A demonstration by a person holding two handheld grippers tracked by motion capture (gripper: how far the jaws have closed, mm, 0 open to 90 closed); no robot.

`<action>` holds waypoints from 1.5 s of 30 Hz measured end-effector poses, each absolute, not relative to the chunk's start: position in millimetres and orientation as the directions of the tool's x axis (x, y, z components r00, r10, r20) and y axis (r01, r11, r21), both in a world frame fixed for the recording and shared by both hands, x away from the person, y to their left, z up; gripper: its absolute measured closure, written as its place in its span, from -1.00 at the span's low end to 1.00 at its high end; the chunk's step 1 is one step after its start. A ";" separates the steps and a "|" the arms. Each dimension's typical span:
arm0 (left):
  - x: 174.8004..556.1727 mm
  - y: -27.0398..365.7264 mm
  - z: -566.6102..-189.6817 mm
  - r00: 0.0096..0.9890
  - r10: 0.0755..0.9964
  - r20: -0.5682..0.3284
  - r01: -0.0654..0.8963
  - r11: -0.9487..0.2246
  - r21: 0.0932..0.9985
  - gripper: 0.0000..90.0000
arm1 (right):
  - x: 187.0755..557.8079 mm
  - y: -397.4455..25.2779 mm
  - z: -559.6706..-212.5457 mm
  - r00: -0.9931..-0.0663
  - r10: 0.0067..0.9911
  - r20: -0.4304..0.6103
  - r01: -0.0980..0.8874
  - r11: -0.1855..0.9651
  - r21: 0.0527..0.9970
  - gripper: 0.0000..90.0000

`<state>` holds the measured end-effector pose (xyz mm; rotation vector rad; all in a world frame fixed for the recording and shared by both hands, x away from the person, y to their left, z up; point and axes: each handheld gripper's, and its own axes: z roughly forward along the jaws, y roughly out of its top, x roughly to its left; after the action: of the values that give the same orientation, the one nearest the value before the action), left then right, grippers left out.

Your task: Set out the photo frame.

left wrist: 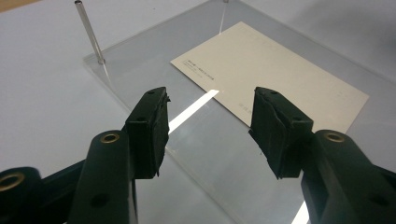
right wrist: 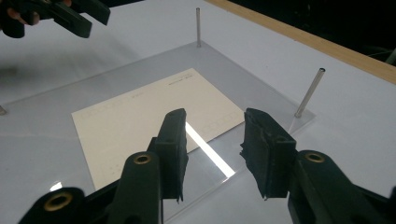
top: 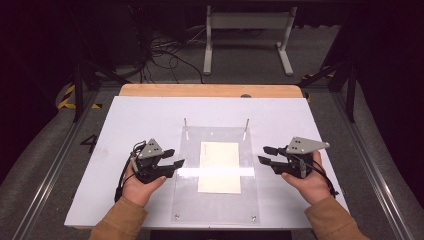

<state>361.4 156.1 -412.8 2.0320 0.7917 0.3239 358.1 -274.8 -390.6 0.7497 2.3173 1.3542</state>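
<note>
The table (top: 130, 120) carries one clear acrylic plate (top: 187, 200), and on that plate lies one cream card (top: 219, 166). Two thin metal pins (top: 185, 128) stand upright at the plate's far corners, and two small screws (top: 176, 216) sit at its near corners. Two grippers are in hand, the left gripper (top: 171, 159) and the right gripper (top: 266, 154), each with two black jaws standing apart.
</note>
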 end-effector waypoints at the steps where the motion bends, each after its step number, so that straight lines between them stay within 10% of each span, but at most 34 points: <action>1: 359.7 158.3 -412.2 0.755 0.652 -0.070 0.407 -0.382 0.830 0.04 | 363.9 -272.9 -389.1 -0.788 0.613 -0.059 0.266 0.426 0.865 0.21; 19: 350.0 177.6 -417.9 0.722 0.688 -0.081 0.418 -0.339 0.843 0.04 | 463.6 -256.0 -405.9 -0.653 0.755 -0.048 0.325 0.337 0.884 0.34; 45: 329.4 192.4 -426.1 0.740 0.669 -0.060 0.390 -0.356 0.849 -0.02 | 497.8 -232.6 -441.0 -0.607 0.793 -0.052 0.365 0.336 0.868 0.87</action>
<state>329.4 192.4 -426.1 1.9895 0.8044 0.3699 497.8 -232.6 -441.0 1.0134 2.1334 1.2050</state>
